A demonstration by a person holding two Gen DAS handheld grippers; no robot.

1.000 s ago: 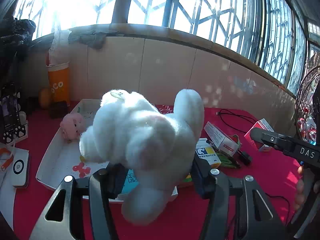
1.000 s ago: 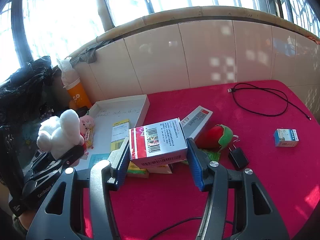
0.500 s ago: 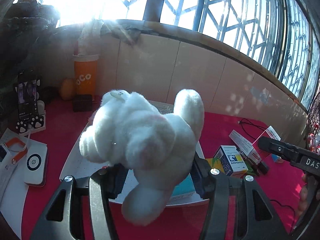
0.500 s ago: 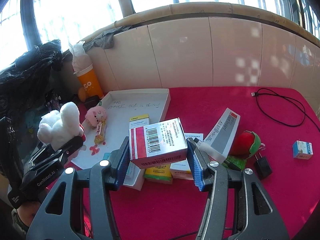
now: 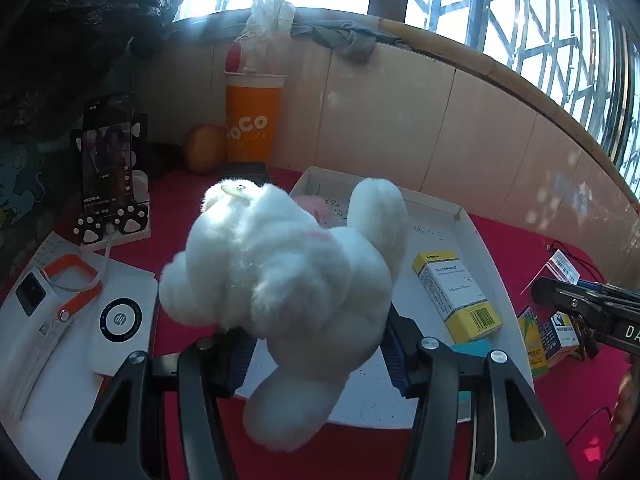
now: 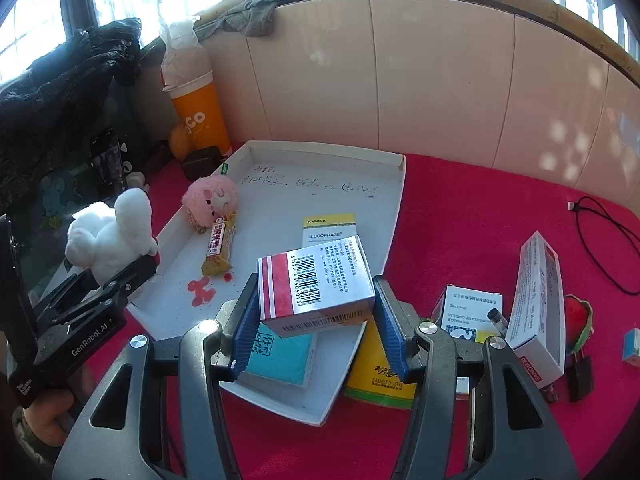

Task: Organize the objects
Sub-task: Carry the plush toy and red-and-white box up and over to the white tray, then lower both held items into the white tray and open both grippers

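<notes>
Two handheld grippers, one in each of a person's hands, both angled downward. The left gripper (image 5: 312, 356) has its blue-padded jaws pressed into the sides of a white plush toy (image 5: 288, 280), holding it up in the air. In the right wrist view this gripper appears at the left edge, its black body gripped by a bare hand (image 6: 48, 412) at the bottom corner. The right gripper (image 6: 316, 320) has its jaws closed against the two ends of a red-and-white striped box (image 6: 316, 284), which sits tilted between the ribbed blue pads (image 6: 390, 336).
</notes>
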